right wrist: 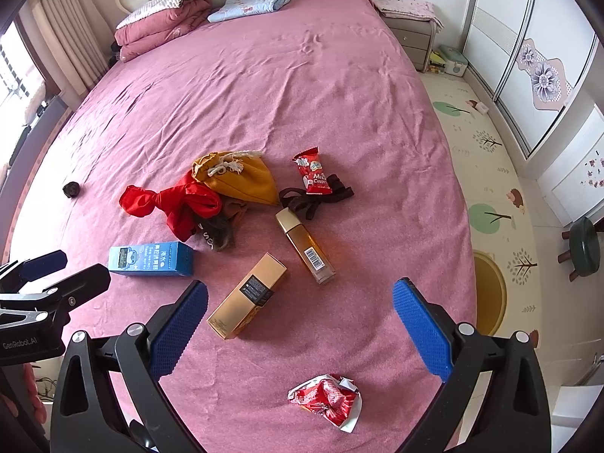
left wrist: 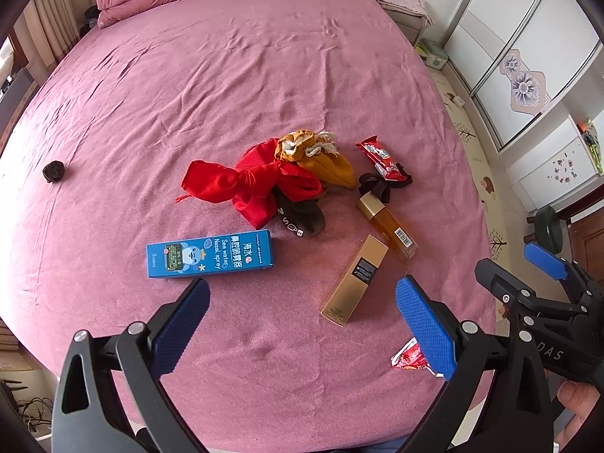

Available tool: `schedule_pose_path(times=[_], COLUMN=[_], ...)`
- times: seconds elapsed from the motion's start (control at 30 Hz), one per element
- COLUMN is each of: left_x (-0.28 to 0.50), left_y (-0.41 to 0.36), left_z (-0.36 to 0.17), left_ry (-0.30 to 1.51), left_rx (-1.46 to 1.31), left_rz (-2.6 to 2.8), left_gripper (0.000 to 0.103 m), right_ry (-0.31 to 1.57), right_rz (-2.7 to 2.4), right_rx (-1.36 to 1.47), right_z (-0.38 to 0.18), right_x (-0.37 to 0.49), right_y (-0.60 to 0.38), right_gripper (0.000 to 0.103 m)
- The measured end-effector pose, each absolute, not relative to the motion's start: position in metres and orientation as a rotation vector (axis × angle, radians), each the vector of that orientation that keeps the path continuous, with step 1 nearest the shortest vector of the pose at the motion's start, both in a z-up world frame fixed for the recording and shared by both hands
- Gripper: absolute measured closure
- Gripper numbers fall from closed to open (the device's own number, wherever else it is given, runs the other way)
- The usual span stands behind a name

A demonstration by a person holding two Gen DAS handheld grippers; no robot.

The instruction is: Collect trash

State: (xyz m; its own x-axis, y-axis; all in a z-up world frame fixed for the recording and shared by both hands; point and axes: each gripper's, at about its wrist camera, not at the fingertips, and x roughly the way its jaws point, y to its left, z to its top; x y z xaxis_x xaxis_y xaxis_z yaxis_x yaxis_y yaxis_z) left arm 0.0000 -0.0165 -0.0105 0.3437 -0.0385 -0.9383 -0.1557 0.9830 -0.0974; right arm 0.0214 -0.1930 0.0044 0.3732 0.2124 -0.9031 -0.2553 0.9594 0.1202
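A crumpled red-and-white wrapper [right wrist: 326, 400] lies on the pink bed near its front edge, between and below my open right gripper [right wrist: 300, 324]; it also shows in the left wrist view [left wrist: 409, 356], partly behind a finger. A red candy packet [right wrist: 313, 171] [left wrist: 383, 158] lies farther back on black bands. A gold box [right wrist: 247, 296] [left wrist: 355, 281], an amber bottle [right wrist: 305, 245] [left wrist: 389, 224] and a blue nasal spray box [left wrist: 209, 255] [right wrist: 151, 260] lie mid-bed. My left gripper [left wrist: 302, 321] is open and empty above the bed.
A red cloth bag [left wrist: 256, 185], a mustard drawstring pouch [right wrist: 236, 179] and a dark sock [left wrist: 302, 221] are piled mid-bed. A small black item [left wrist: 53, 171] lies far left. Folded quilts [right wrist: 166, 22] sit at the headboard. A green stool [right wrist: 583, 247] stands on the floor mat at right.
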Motion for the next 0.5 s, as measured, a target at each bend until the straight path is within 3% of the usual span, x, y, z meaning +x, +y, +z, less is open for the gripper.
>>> schedule_pose_path(times=[0.5], left_x=[0.005], left_y=[-0.04], left_z=[-0.04], left_ry=[1.303], left_rx=[-0.143], left_rz=[0.033], left_gripper=[0.004], right_ry=[1.197], right_rz=[0.279], right_rx=[-0.014], right_z=[-0.018], right_x=[0.031], right_y=[-0.212], right_gripper=[0.009])
